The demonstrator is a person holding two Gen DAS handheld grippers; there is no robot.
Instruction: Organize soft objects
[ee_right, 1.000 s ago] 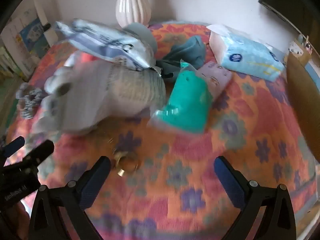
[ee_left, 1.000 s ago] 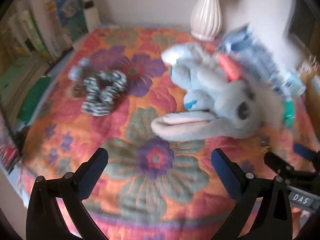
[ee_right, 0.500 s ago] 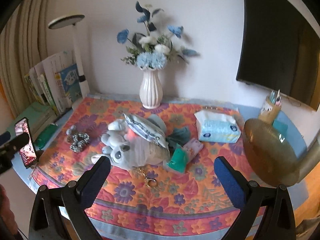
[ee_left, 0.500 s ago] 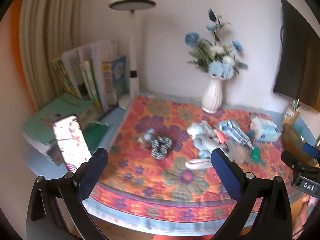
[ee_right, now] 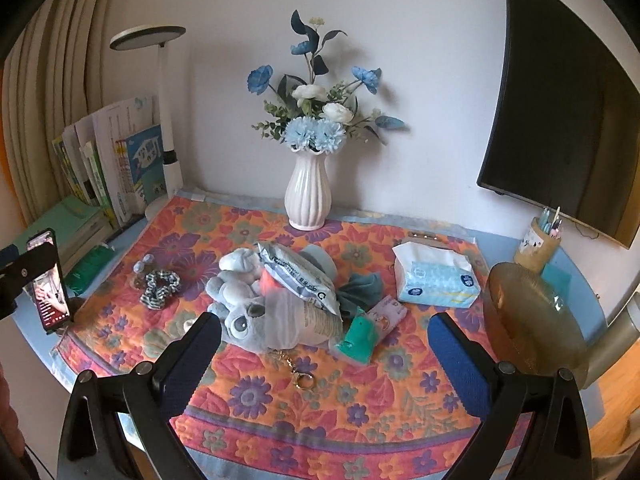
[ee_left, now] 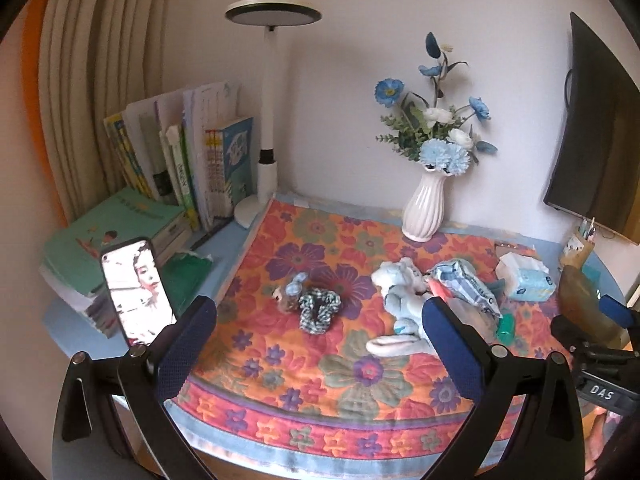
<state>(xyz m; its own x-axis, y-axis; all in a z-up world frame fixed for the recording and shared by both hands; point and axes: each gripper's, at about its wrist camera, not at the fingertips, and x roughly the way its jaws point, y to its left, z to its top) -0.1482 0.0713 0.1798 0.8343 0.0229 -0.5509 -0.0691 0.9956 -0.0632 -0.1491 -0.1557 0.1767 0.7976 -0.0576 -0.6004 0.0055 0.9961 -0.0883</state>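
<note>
Both grippers hang back off the near edge of the table, and both are spread wide with nothing between the pads: the left gripper (ee_left: 320,344) frames the scrunchie, the right gripper (ee_right: 324,356) frames the soft pile. Out from the right one, a keyring (ee_right: 301,376) lies on the floral cloth (ee_right: 360,420), just in front of the grey plush (ee_right: 256,312). The plush lies on its side in the middle of the cloth, a wipes pack (ee_right: 296,276) resting across its top. Touching its right side is a teal pouch (ee_right: 360,338), with a lilac packet (ee_right: 386,312) and a dark teal cloth (ee_right: 362,286) right behind. Further right sits the tissue pack (ee_right: 434,278), apart from the pile. Left of the plush, clear of it, the striped scrunchie (ee_left: 318,310) sits beside a small blue hair tie (ee_left: 294,286). At the back, a white vase (ee_right: 308,196) stands against the wall. A phone (ee_left: 138,288) stands at the left edge.
</note>
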